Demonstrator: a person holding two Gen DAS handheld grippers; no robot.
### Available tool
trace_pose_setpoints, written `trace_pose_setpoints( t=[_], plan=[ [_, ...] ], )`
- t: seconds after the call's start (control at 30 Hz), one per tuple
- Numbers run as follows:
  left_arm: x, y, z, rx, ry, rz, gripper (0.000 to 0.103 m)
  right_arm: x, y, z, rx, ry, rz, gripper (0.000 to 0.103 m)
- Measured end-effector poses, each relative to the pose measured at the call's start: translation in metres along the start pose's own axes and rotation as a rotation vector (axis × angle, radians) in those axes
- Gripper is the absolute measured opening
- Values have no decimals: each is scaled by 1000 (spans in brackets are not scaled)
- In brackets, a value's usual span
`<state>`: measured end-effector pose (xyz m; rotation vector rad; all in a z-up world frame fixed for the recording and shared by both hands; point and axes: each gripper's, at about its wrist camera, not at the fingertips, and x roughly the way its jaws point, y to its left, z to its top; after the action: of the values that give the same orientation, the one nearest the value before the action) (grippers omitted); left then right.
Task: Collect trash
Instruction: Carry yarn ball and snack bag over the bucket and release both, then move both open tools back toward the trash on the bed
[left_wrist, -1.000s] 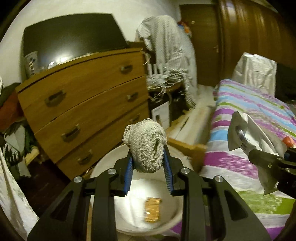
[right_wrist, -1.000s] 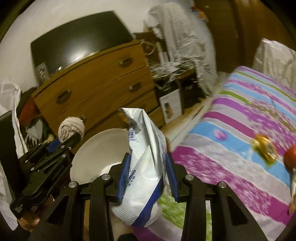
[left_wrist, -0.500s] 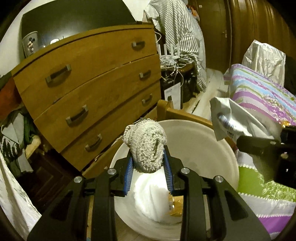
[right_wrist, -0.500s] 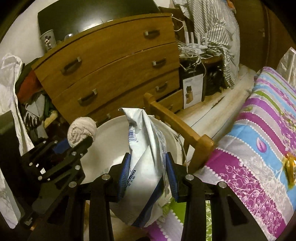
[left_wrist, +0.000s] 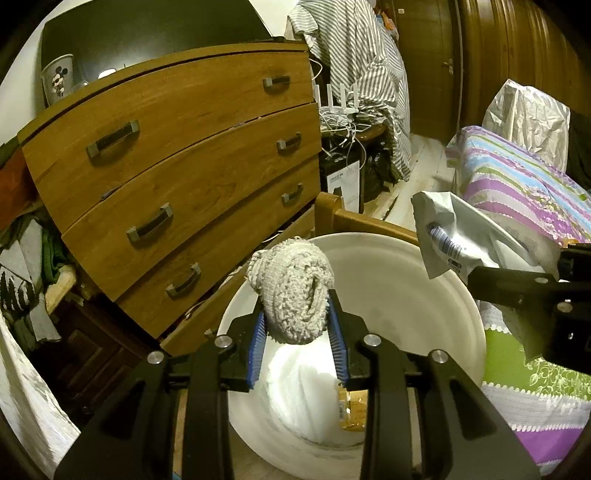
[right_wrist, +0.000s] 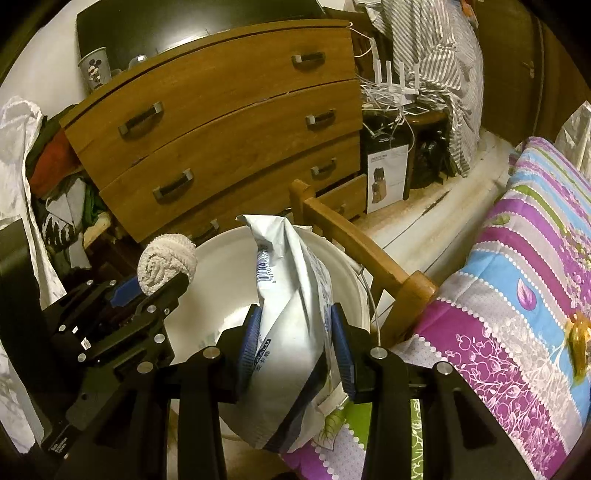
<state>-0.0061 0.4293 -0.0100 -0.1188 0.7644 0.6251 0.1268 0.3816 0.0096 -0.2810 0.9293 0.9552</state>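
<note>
My left gripper (left_wrist: 297, 332) is shut on a rolled grey knitted cloth (left_wrist: 291, 291) and holds it over the open white bucket (left_wrist: 439, 295). It also shows in the right wrist view (right_wrist: 159, 284), with the cloth (right_wrist: 166, 264). My right gripper (right_wrist: 295, 339) is shut on a crumpled white and blue plastic bag (right_wrist: 291, 306), held above the bucket's rim (right_wrist: 221, 258). The bag shows in the left wrist view (left_wrist: 465, 240). White trash (left_wrist: 299, 395) and a yellow wrapper (left_wrist: 351, 406) lie inside the bucket.
A wooden chest of drawers (left_wrist: 177, 177) stands close behind the bucket. A wooden bed frame (right_wrist: 354, 243) and a striped bedspread (right_wrist: 517, 277) are on the right. An orange wrapper (right_wrist: 578, 343) lies on the bed. Clothes are piled at left (left_wrist: 29, 251).
Both grippers have moved from over the bed toward the bucket and drawers; the bucket now sits larger and directly beneath the held cloth and bag. Both grips are unchanged.
</note>
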Motion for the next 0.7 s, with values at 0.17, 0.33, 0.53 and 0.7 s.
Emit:
trace_pose_setpoints(
  t=[0.17,0.33,0.53,0.7],
  plan=[
    [1,1,0,-1,0,2,30,2,0,4,-8,8,6,40],
    [5,2,0,0,3,-4,31,4,4,9,-21,5,14,40],
    [7,8,4,-28,6,21,62,4,4,14,-30,-11,-4,61],
    [7,11,3,-41,16,27,62,1,0,11,-26,-17,-10,61]
  ],
)
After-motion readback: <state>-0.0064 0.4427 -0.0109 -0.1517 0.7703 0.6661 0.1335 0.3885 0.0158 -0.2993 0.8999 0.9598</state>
